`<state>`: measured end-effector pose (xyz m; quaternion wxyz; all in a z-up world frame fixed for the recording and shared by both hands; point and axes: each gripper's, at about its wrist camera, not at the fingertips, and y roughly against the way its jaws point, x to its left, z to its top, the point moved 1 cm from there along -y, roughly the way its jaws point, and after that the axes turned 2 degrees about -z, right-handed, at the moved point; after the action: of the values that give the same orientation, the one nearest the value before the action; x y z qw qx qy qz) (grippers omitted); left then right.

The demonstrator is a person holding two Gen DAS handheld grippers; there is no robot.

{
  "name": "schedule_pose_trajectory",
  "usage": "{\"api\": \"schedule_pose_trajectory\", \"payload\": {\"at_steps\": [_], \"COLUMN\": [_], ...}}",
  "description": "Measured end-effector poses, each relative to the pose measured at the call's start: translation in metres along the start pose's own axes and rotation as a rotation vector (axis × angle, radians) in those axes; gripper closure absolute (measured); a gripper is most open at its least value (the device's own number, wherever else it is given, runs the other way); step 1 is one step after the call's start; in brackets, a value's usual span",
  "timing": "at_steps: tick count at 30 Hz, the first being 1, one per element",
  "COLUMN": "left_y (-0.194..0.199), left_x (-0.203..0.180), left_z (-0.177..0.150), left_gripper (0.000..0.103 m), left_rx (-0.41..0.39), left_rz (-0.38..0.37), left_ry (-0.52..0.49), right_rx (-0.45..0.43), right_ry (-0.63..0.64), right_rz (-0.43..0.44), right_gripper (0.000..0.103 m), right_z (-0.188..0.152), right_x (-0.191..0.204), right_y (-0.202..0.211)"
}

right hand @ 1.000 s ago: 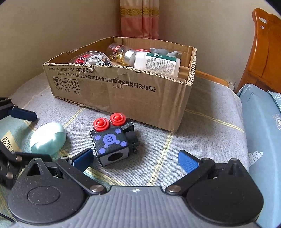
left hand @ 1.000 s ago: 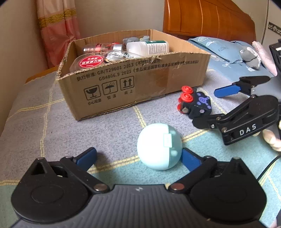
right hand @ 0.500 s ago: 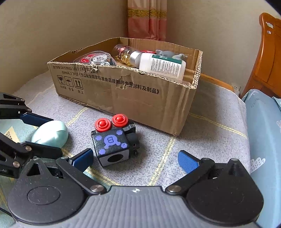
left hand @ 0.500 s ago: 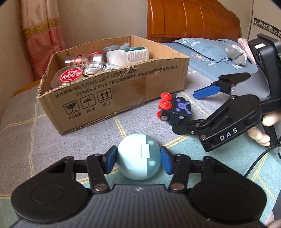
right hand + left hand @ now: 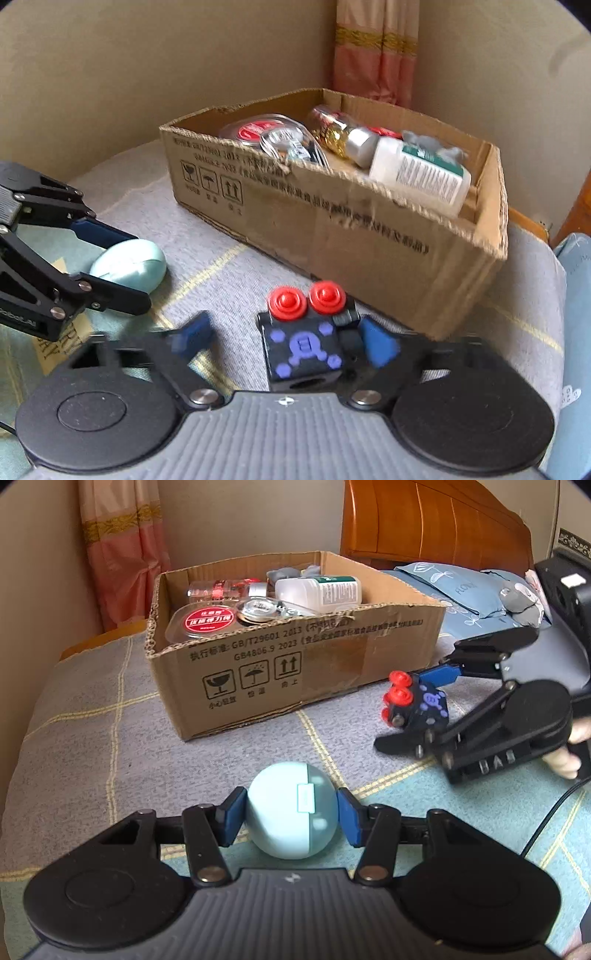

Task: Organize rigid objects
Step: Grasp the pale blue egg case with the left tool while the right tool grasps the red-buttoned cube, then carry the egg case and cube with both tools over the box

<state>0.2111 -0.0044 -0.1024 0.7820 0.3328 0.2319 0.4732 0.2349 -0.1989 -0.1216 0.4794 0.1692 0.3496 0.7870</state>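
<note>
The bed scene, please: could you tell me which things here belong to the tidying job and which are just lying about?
Job:
- pale blue egg-shaped case, in the left gripper
- black cube toy, between the right gripper fingers
- cardboard box, already holding bottles and tins

Lying about:
- blue pillow
- grey plush
- pink curtain

soft, even daylight fills both views, with only faint shadows under the cardboard box (image 5: 295,653). fisheye bending curves the edges and darkens the corners. motion blur smears the right claw (image 5: 284,339) in both views; the left wrist view is otherwise sharp.
</note>
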Motion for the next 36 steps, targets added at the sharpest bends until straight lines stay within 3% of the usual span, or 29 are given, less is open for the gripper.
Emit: {"api": "schedule_pose_trajectory", "payload": {"at_steps": [7,13,21,28,29,32,36], "left_y": [0.005,0.027,0.045,0.024,0.02,0.011,-0.006], "left_x": [0.001,0.002,0.002,0.0,0.0,0.002,0.001], "left_z": [0.0,0.015,0.068,0.124,0.131,0.148,0.165], "left_gripper": [0.051,0.051,0.051,0.051,0.051,0.051,0.051], "left_rx": [0.028,0.023,-0.024,-0.05,-0.053,-0.062,-0.057], "left_rz": [-0.008,-0.022,-0.045,-0.032,-0.026,-0.011,0.006], "left_ry": [-0.047,-0.109,-0.162,-0.182,-0.185,-0.189,-0.195], "right_rx": [0.04,-0.008,-0.114,-0.082,-0.079,-0.103,-0.109], "right_ry": [-0.029,-0.026,-0.046,-0.137,-0.149,-0.186,-0.203], "right_rz": [-0.024,0.015,-0.058,-0.141,-0.155,-0.168,-0.169], "right_gripper": [0.044,0.044,0.044,0.043,0.041,0.015,0.006], "right_z": [0.0,0.016,0.066,0.095,0.096,0.092,0.082], "right_x": [-0.001,-0.004,-0.034,-0.064,-0.066,-0.067,-0.062], "right_y": [0.01,0.047,0.069,0.034,0.031,0.033,0.045]}}
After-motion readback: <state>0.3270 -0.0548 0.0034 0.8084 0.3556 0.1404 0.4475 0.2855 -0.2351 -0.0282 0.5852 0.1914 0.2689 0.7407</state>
